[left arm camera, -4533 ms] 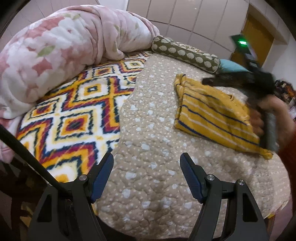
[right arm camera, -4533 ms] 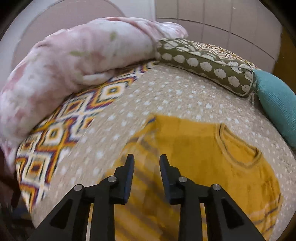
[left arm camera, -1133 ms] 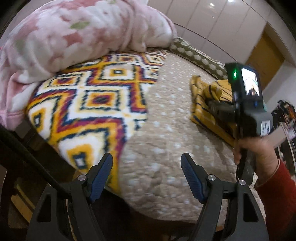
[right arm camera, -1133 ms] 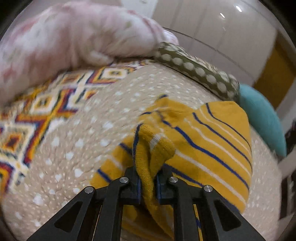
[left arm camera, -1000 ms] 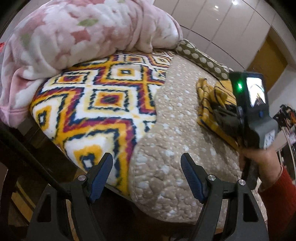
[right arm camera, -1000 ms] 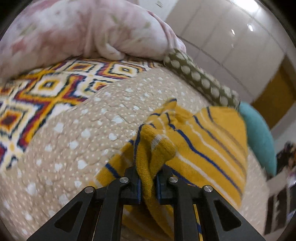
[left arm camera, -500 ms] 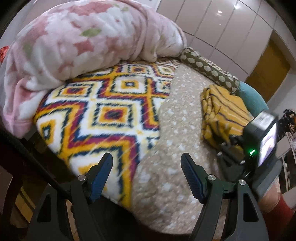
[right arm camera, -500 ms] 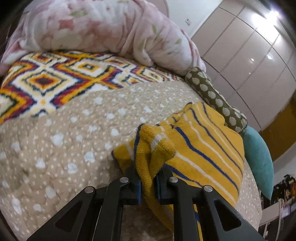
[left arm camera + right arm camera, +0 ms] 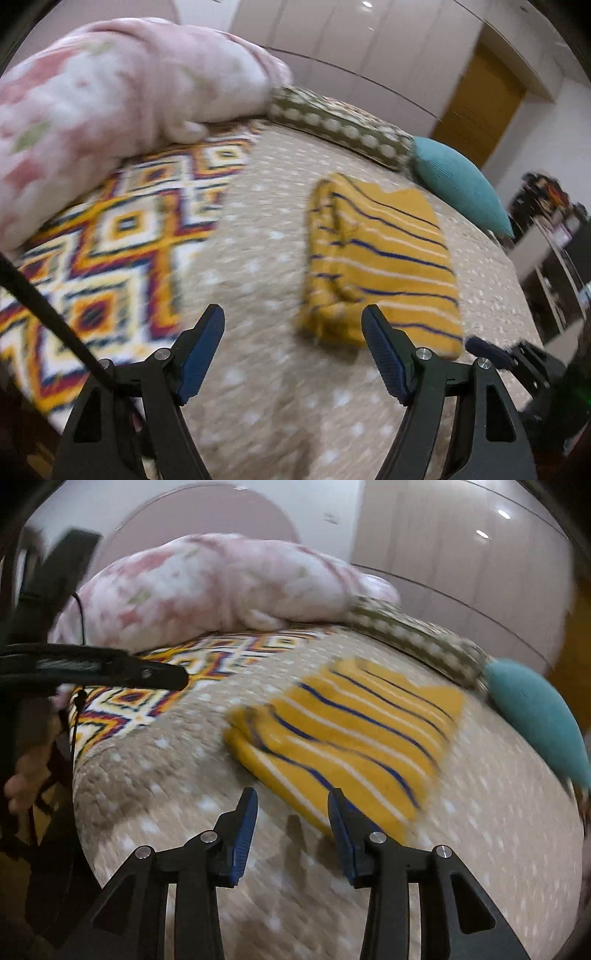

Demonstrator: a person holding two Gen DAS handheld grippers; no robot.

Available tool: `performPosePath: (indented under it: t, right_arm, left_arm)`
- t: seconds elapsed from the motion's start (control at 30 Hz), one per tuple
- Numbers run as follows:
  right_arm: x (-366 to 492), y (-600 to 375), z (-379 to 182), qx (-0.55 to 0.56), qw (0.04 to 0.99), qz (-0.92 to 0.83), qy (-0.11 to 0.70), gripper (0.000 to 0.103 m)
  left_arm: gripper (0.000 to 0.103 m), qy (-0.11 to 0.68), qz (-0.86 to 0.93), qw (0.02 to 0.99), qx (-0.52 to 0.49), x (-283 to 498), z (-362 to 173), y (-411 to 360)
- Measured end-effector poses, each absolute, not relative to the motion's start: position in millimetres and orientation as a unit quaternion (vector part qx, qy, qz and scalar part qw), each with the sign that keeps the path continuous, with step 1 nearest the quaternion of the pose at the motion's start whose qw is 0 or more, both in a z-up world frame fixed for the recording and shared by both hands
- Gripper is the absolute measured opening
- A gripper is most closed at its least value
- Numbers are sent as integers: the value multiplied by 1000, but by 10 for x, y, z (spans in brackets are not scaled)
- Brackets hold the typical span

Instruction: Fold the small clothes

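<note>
A yellow sweater with blue and white stripes lies folded on the beige dotted quilt, in both wrist views. My left gripper is open and empty, hovering short of the sweater's near left corner. My right gripper has its jaws opening with nothing between them. The sweater has its near edge just beyond the right finger. The right gripper shows at the lower right of the left wrist view. The left gripper reaches in from the left edge of the right wrist view.
A pink floral blanket is heaped at the back left over a diamond-patterned blanket. A green dotted bolster and a teal pillow lie behind the sweater. The bed's edge drops off at the left, near a hand.
The right gripper has let go of the pinched fold of the sweater and drawn back; the sweater now lies flat and folded. The left gripper has swung right towards it.
</note>
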State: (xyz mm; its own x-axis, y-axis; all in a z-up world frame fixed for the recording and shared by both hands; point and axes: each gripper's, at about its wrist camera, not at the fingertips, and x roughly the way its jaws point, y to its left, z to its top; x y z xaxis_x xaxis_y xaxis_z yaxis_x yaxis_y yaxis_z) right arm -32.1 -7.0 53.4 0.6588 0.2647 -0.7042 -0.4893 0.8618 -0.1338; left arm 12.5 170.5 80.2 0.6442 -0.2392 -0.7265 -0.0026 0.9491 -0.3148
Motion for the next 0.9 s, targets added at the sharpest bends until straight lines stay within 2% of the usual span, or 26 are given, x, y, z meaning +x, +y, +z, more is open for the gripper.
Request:
performPosePath:
  t: [0.23, 0.27, 0.33, 0.4, 0.53, 0.63, 0.73, 0.77, 0.8, 0.9]
  right_arm:
    - [-362, -793, 467, -101, 909, 138, 380, 43]
    - [-356, -852, 443, -94, 909, 131, 385, 43]
    - [-343, -931, 410, -85, 909, 120, 391, 43]
    - [-323, -995, 389, -74, 909, 111, 395, 43]
    - [-273, -1064, 454, -58, 913, 112, 389, 43]
    - [-99, -1092, 504, -16, 912, 131, 389, 43]
    - [132, -1097, 502, 38, 908, 150, 390, 56]
    - [243, -1098, 472, 63, 903, 157, 394, 57]
    - [328, -1106, 440, 83, 899, 159, 400, 58]
    - [570, -1171, 290, 152, 876, 175, 423, 63]
  left_arm:
    - [75, 450, -123, 874, -133, 945, 537, 1242]
    - [69, 460, -127, 870, -127, 1060, 491, 1174]
    - [11, 481, -141, 857, -118, 1207, 420, 1081]
    - [8, 483, -140, 857, -117, 1221, 461, 1083]
    - [7, 461, -132, 866, -144, 1054, 607, 1369]
    - [8, 478, -112, 858, -151, 1100, 469, 1510]
    - [10, 502, -107, 845, -149, 1189, 213, 1479]
    - [11, 501, -106, 846, -149, 1197, 179, 1465]
    - [16, 498, -103, 849, -147, 1188, 161, 1463]
    - [39, 492, -87, 854, -147, 1162, 165, 1509]
